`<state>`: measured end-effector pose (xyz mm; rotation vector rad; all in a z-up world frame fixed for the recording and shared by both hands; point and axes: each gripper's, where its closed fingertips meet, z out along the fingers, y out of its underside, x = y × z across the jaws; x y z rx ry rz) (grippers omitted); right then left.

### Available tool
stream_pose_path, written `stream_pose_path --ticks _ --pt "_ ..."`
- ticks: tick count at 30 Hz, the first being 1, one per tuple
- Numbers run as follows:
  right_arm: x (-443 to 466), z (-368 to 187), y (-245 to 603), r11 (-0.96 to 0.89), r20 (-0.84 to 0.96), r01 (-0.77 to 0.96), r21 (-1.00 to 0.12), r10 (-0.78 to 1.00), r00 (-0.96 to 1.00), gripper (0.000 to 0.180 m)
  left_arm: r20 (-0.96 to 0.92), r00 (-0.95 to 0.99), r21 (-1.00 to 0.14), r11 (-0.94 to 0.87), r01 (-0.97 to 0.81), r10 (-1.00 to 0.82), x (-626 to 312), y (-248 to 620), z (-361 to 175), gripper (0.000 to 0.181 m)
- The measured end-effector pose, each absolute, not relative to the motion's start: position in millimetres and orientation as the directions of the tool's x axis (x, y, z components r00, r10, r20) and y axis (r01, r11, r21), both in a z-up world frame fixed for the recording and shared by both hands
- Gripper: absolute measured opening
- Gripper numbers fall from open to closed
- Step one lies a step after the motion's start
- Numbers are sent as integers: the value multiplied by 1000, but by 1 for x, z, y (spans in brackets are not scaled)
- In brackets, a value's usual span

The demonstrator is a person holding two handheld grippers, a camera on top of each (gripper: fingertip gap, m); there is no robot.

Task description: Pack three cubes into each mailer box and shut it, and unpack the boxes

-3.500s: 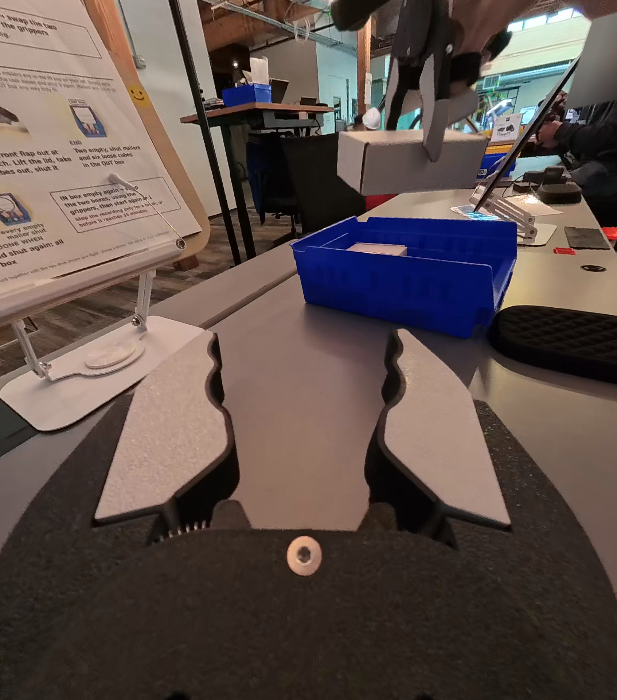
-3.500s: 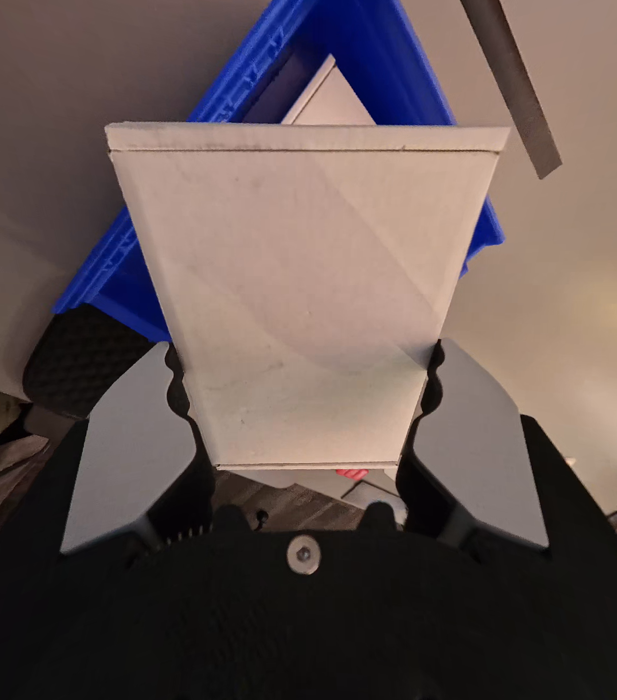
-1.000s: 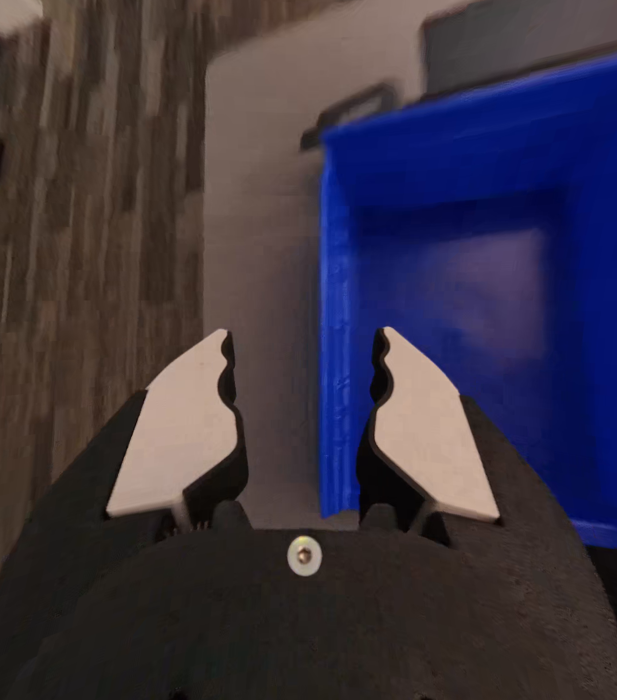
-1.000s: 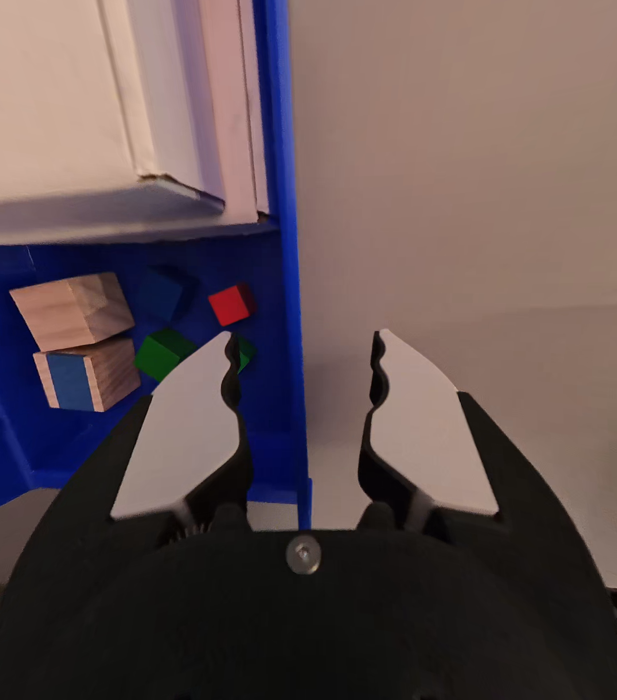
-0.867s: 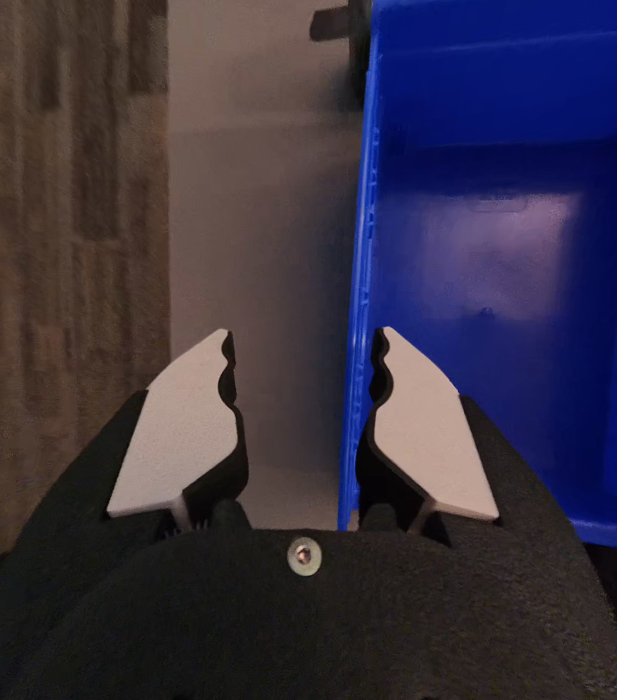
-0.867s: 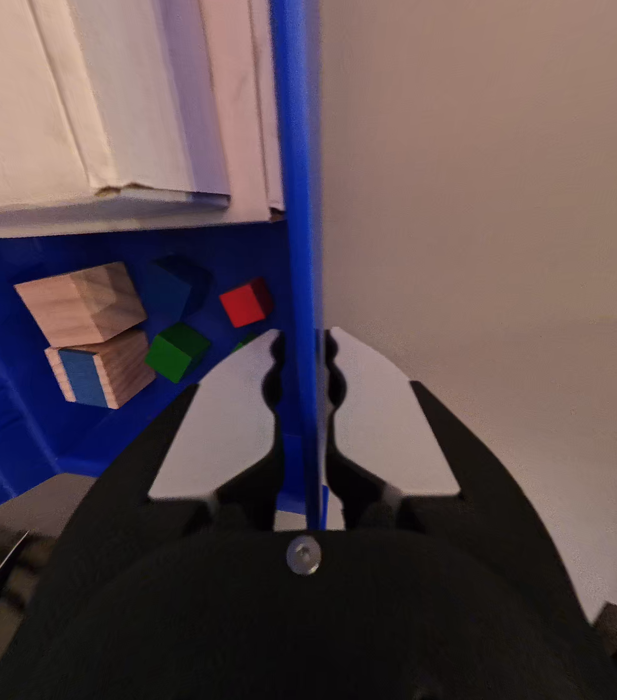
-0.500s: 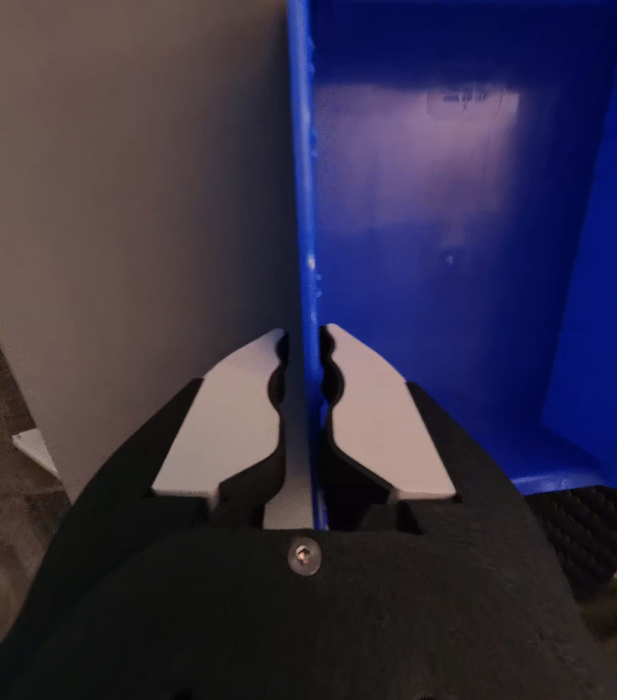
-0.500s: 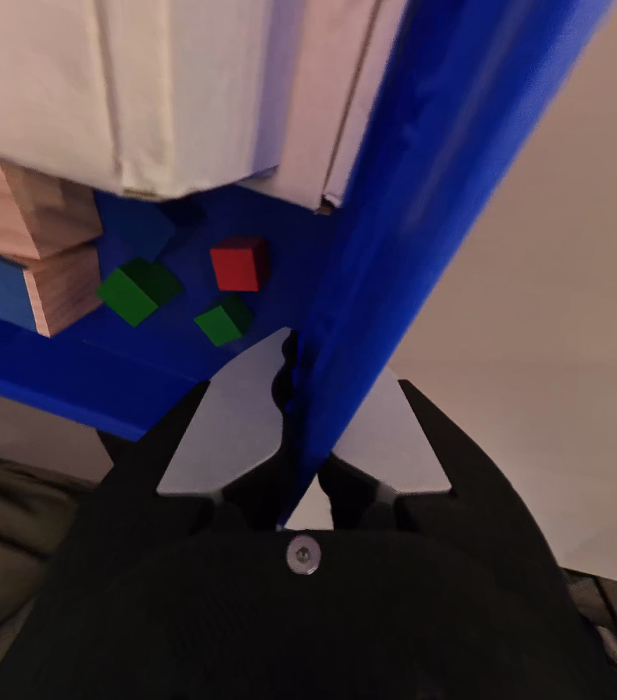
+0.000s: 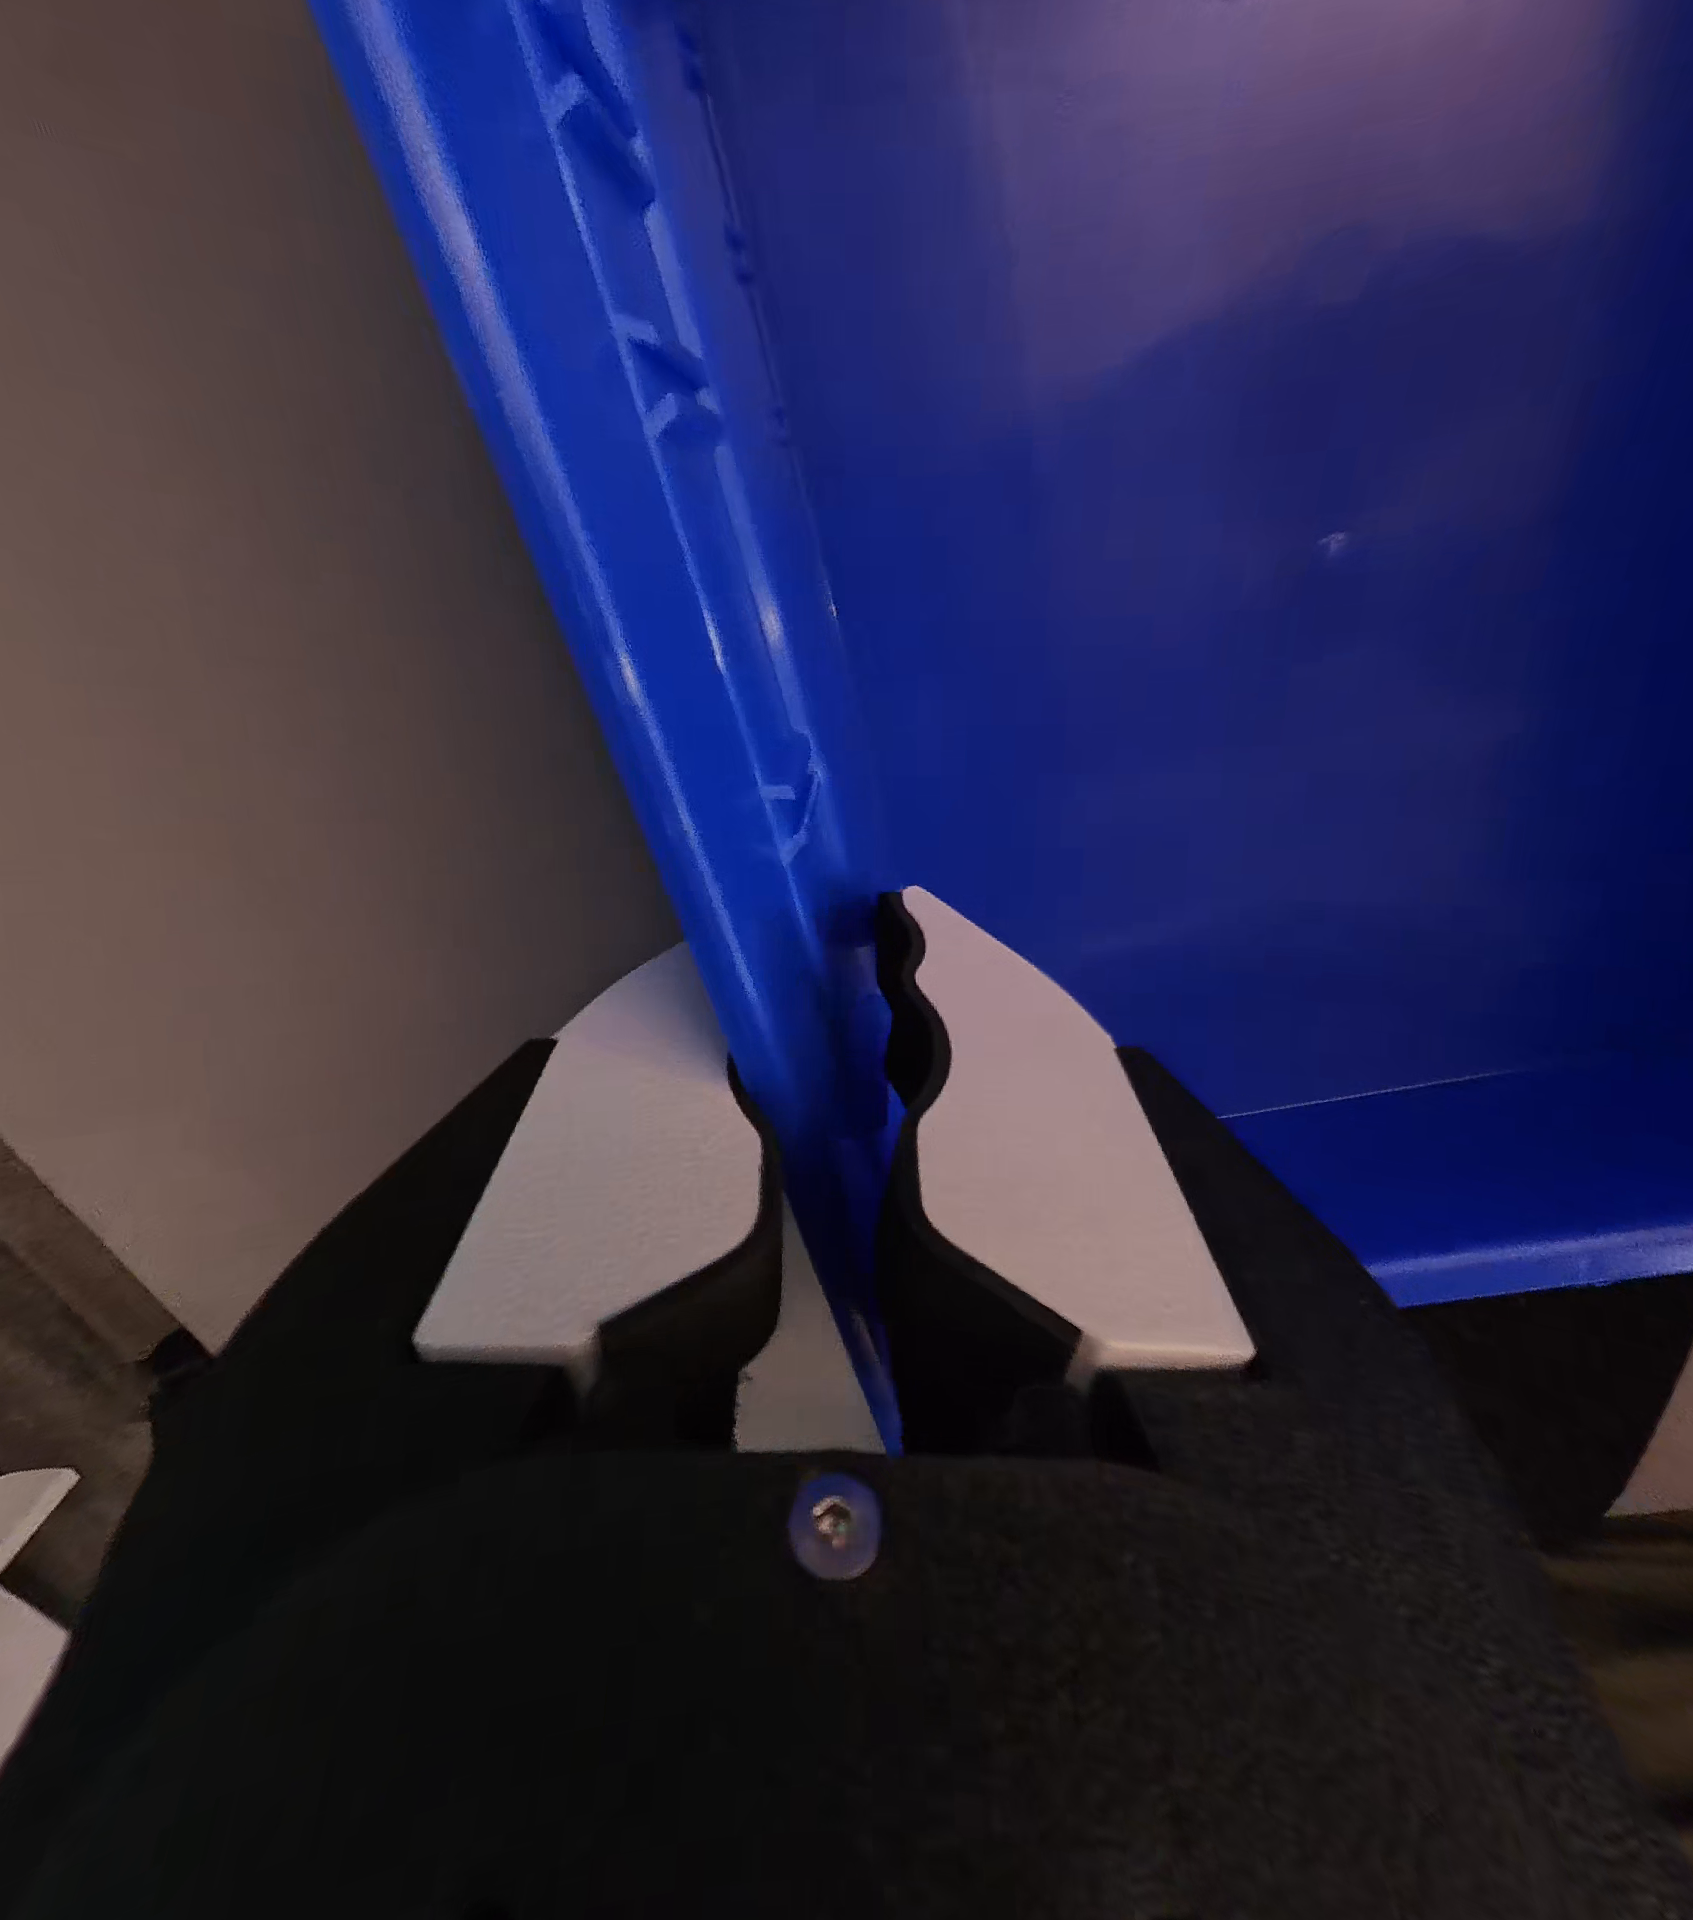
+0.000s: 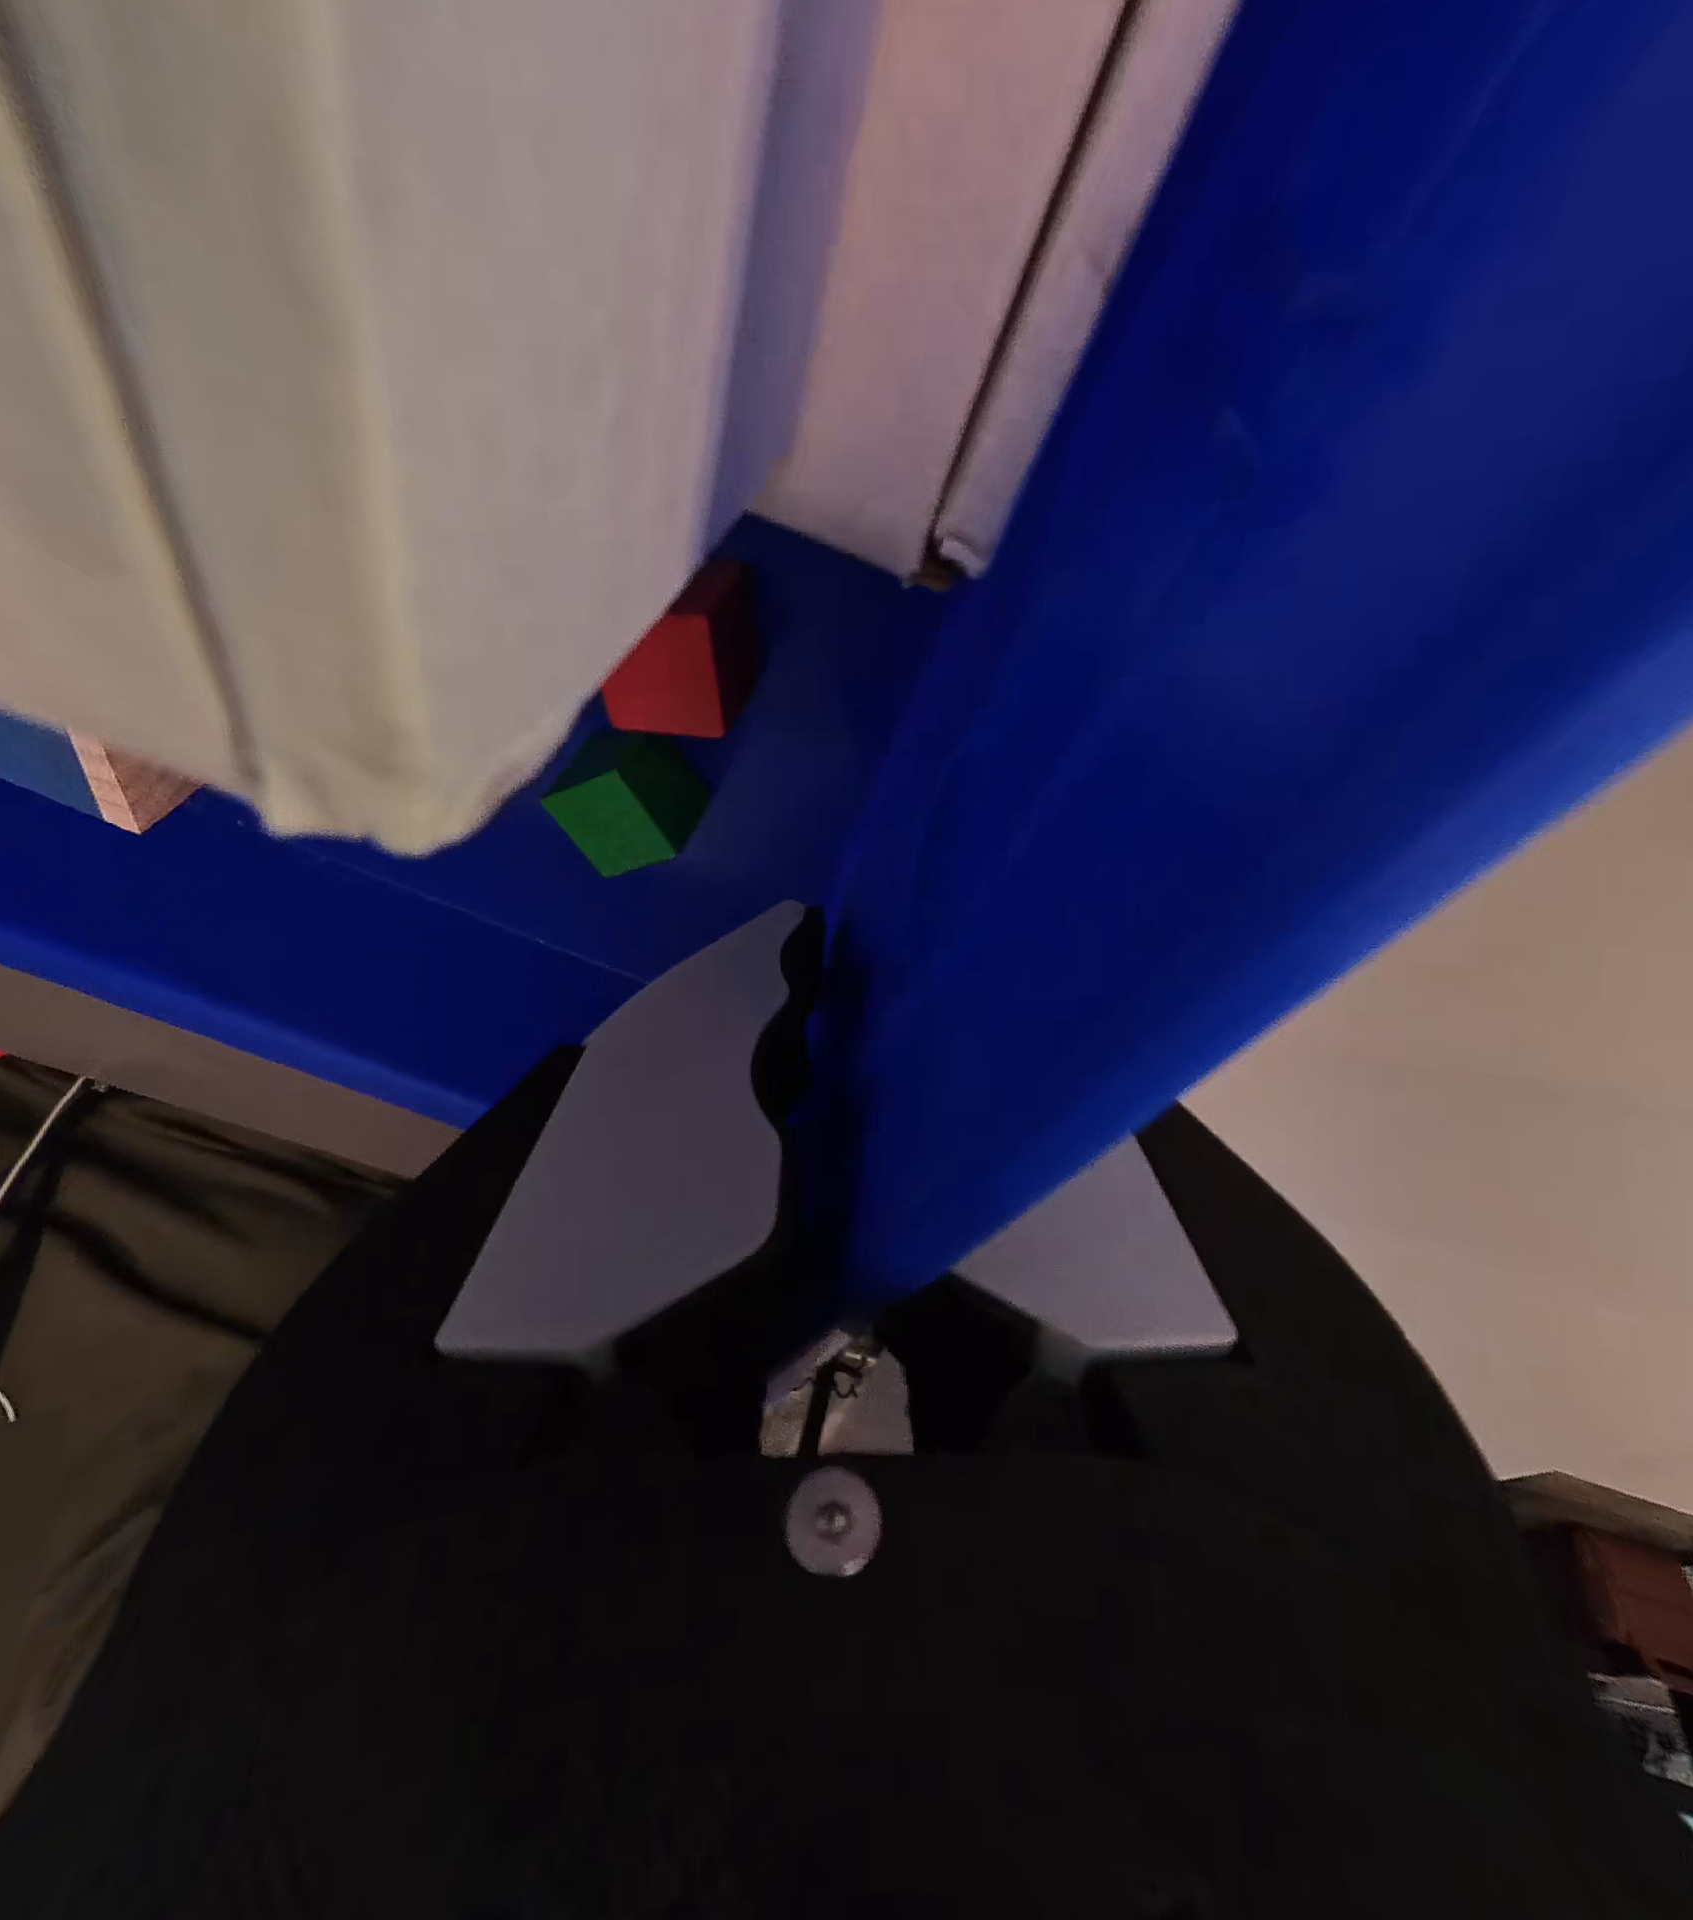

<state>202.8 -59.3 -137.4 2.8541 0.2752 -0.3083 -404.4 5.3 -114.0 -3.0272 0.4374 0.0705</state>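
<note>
Both bins now tilted, left gripper [image 9: 826, 1039] and right gripper [image 10: 826, 1039] clamp their walls.

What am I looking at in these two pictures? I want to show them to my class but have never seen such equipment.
There is no robot: a person holds a two-finger clamp in each hand, each carrying a camera that looks along its fingers. In the left wrist view, the left gripper is shut on the wall of an empty blue bin above a grey table. In the right wrist view, the right gripper is shut on the wall of another blue bin, which looks tilted. It holds white mailer boxes, a red cube, a green cube and a wooden block.
</note>
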Motion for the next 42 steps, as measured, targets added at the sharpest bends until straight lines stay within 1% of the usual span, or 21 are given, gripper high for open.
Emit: stream_pose_path --ticks 5,8,12,15,17,19,21,23,24,26,28,30,31,33,34,35,37,38,40,41,42 --pt "169 -136 -57 -929 -237 265 258 206 950 8 -205 907 -42 -923 -384 -368 -365 3 -116 32" --pt "150 -136 -59 -917 -232 283 280 221 947 10 -247 880 -58 -900 -431 -406 -337 3 -117 42" --pt "136 -136 -56 -899 -192 341 275 296 935 17 -271 854 -52 -880 -473 -443 -315 -1 -118 43" --pt "132 -136 -54 -895 -191 354 270 310 931 18 -253 849 -48 -870 -491 -465 -309 -6 -118 45" --pt "134 -135 -52 -899 -180 355 258 316 931 24 -236 849 -44 -867 -496 -474 -308 -9 -116 54" --pt "136 -130 -46 -912 -158 345 220 316 936 29 -233 846 -91 -855 -510 -479 -304 -6 -108 61" --pt "136 -117 -36 -937 -133 323 133 306 943 29 -212 845 -168 -833 -527 -491 -295 -4 -94 60" --pt "143 -95 -25 -958 -52 286 28 284 957 33 -208 835 -266 -792 -550 -510 -283 1 -75 67" --pt "145 -81 -19 -964 0 263 -48 263 965 34 -208 826 -323 -760 -564 -524 -275 4 -64 67" --pt "135 -49 -10 -948 41 233 -214 230 972 34 -191 802 -459 -671 -582 -566 -254 8 -41 59" --pt "109 -13 1 -870 54 269 -413 271 961 34 -167 779 -596 -568 -568 -604 -232 10 -16 63" --pt "77 19 6 -758 61 316 -570 345 937 36 -173 778 -700 -480 -528 -604 -221 13 10 67" --pt "61 32 10 -697 82 338 -632 374 924 44 -187 787 -748 -435 -502 -588 -219 15 24 67" --pt "20 51 14 -555 92 385 -738 482 871 51 -246 802 -837 -298 -459 -545 -220 20 56 68" --pt "-3 57 17 -481 87 384 -788 532 842 63 -271 811 -872 -225 -435 -519 -221 19 71 62" --pt "-25 58 18 -428 67 379 -820 587 807 63 -284 825 -901 -159 -404 -489 -223 18 85 57" --pt "-72 46 17 -416 -38 378 -827 712 701 51 -295 845 -935 -45 -351 -445 -226 11 109 58" --pt "-89 31 15 -485 -126 390 -783 737 664 44 -301 853 -944 3 -331 -426 -228 7 117 63" --pt "-108 2 13 -650 -287 419 -634 701 652 33 -318 865 -947 77 -313 -387 -232 0 131 67" --pt "-115 -7 14 -686 -321 427 -589 684 655 33 -332 865 -943 102 -318 -375 -233 -4 136 66" --pt "-116 -15 19 -707 -304 438 -555 663 684 31 -347 863 -938 119 -326 -368 -234 -7 139 65"
